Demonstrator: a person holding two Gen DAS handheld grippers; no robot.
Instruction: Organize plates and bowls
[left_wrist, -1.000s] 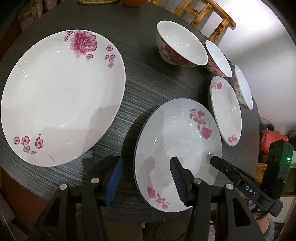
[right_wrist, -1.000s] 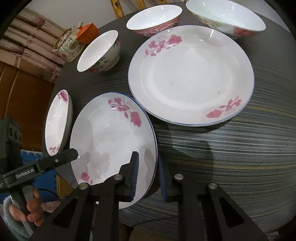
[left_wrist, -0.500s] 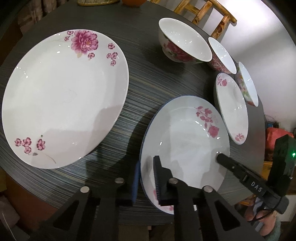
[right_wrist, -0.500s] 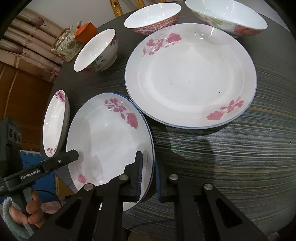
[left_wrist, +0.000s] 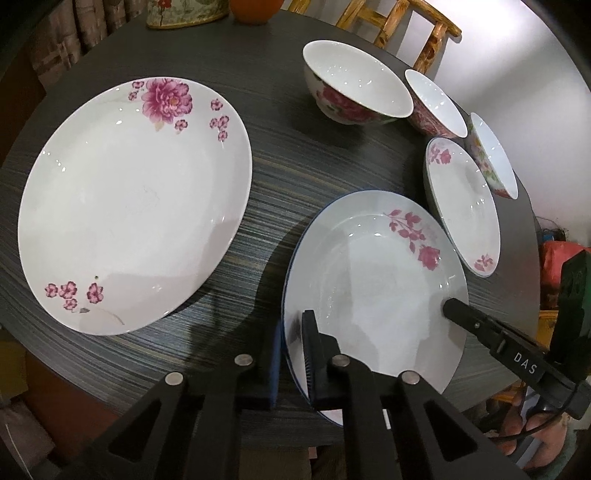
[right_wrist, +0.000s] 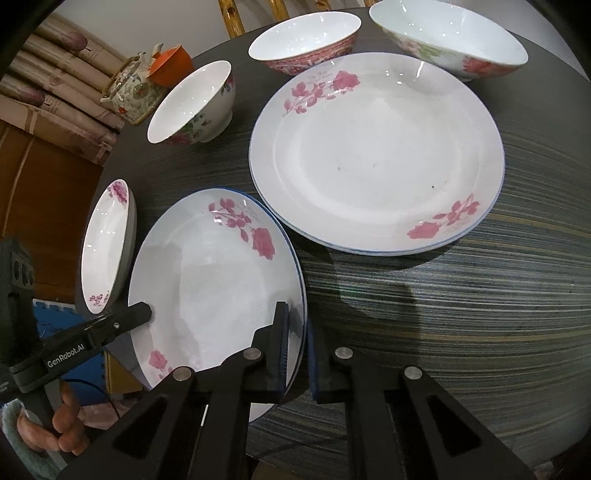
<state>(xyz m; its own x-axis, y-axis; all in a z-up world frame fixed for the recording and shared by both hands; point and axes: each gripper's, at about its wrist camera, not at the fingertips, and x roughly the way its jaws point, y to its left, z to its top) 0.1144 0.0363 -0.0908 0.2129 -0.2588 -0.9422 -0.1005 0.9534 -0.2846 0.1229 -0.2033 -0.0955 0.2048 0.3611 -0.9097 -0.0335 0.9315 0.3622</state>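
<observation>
Both grippers were clamped on one rose plate (left_wrist: 373, 280) at the near edge of the dark tabletop (left_wrist: 280, 173): our left gripper (left_wrist: 291, 354) pinched its left rim, jaws having just closed there, and our right gripper (right_wrist: 297, 347) pinched the opposite rim. We saw a big flowered plate (left_wrist: 133, 206) to its left, a small plate (left_wrist: 463, 206) and three bowls (left_wrist: 354, 88) beyond.

White plate (left_wrist: 373, 280) – pink roses, blue rim
</observation>
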